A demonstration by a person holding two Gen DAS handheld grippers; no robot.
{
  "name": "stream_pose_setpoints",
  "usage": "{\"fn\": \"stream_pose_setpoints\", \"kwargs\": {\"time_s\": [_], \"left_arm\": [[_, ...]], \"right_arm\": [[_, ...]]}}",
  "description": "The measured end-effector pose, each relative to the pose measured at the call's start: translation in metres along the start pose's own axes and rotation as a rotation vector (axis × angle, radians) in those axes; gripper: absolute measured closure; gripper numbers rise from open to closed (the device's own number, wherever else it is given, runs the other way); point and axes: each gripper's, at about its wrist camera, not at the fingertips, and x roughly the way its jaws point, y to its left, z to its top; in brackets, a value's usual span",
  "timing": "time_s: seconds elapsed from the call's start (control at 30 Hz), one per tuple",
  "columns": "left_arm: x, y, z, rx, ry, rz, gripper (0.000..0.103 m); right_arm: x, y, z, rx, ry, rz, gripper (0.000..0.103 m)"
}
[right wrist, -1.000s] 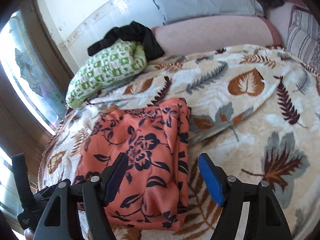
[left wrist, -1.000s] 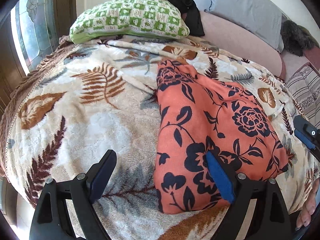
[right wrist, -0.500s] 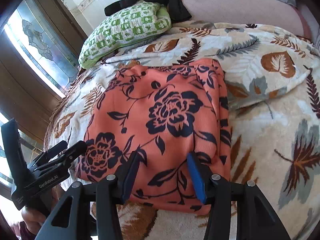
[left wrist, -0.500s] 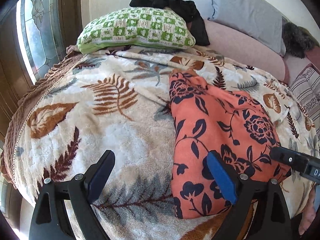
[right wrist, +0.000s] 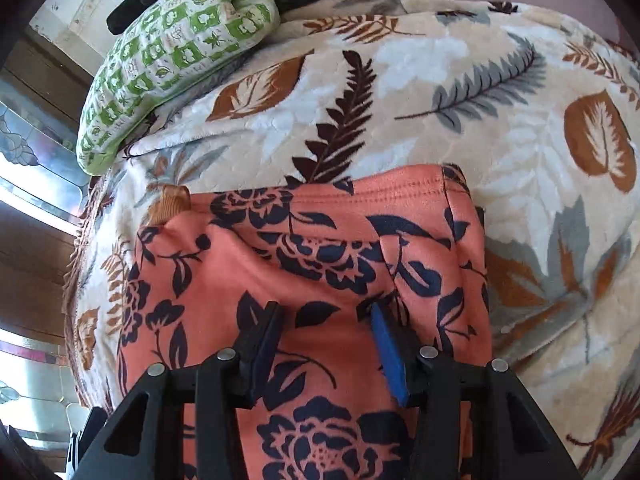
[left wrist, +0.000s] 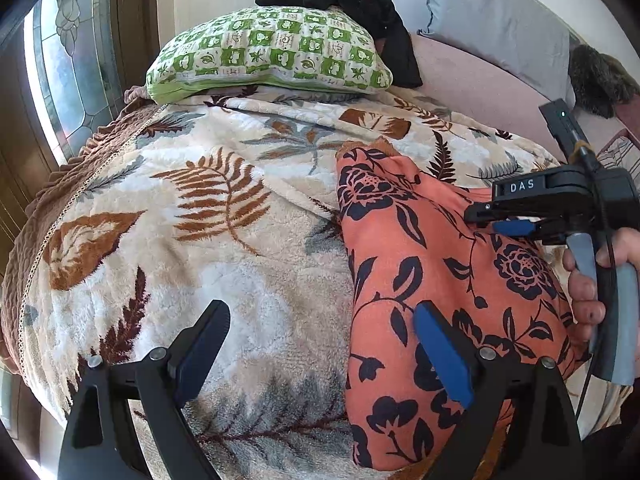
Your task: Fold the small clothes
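Observation:
An orange garment with dark navy flowers (left wrist: 420, 264) lies folded on the leaf-print blanket (left wrist: 224, 240); it also fills the lower half of the right wrist view (right wrist: 320, 264). My left gripper (left wrist: 320, 332) is open at the garment's near left edge, its right finger over the cloth and its left finger over the blanket. My right gripper (right wrist: 326, 318) is low over the garment's middle, jaws partly open with cloth between them, gripping nothing. It shows in the left wrist view (left wrist: 500, 222) at the right, held by a hand.
A green-and-white checked pillow (left wrist: 268, 50) lies at the head of the bed with black clothing (left wrist: 352, 0) behind it. A grey pillow (left wrist: 496, 28) and pink headboard cushion (left wrist: 472, 80) stand at the back right. A window (left wrist: 60, 60) is at left.
My right gripper has moved forward and down over the garment, its jaws narrowing. My left gripper has drifted slightly left and stayed open. The garment has not moved.

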Motion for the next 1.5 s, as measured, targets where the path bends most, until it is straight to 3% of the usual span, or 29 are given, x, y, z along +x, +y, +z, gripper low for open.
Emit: {"fn": "stream_pose_setpoints", "kwargs": {"time_s": [0.07,0.23,0.33,0.43,0.5,0.63,0.77,0.97,1.13,1.3,1.43,1.5], "left_arm": [[0.001,0.0,0.0,0.002,0.005,-0.002,0.009],[0.0,0.001,0.0,0.001,0.007,-0.007,0.009],[0.002,0.002,-0.001,-0.001,0.011,-0.007,0.009],[0.003,0.002,-0.001,0.002,0.01,0.007,0.009],[0.004,0.001,-0.002,0.004,0.014,0.004,0.009],[0.002,-0.004,-0.003,0.02,0.003,0.011,0.009],[-0.001,-0.01,-0.005,0.041,-0.004,0.024,0.009],[-0.02,-0.019,-0.008,0.058,-0.019,0.062,0.009],[-0.063,-0.028,-0.006,0.071,-0.093,0.141,0.009],[-0.123,-0.035,0.002,0.077,-0.209,0.183,0.009],[-0.168,-0.044,0.01,0.098,-0.308,0.298,0.008],[-0.188,-0.047,0.013,0.117,-0.354,0.32,0.008]], "right_arm": [[-0.009,0.017,0.005,-0.034,-0.018,-0.005,0.053],[-0.022,0.07,0.011,-0.163,-0.095,0.081,0.053],[-0.001,0.094,0.016,-0.191,-0.063,0.108,0.053],[0.048,0.096,0.016,-0.157,0.057,0.08,0.051],[0.051,0.093,0.013,-0.145,0.02,0.098,0.051],[0.023,0.079,0.0,-0.109,-0.008,0.139,0.051],[-0.031,0.047,-0.027,-0.108,-0.092,0.117,0.051],[-0.126,-0.002,-0.09,-0.104,-0.263,0.036,0.041],[-0.178,-0.018,-0.139,-0.094,-0.378,-0.032,0.037],[-0.21,-0.015,-0.174,-0.104,-0.471,-0.045,0.037],[-0.23,-0.003,-0.197,-0.14,-0.537,-0.057,0.036],[-0.241,0.001,-0.206,-0.142,-0.563,-0.048,0.035]]}}
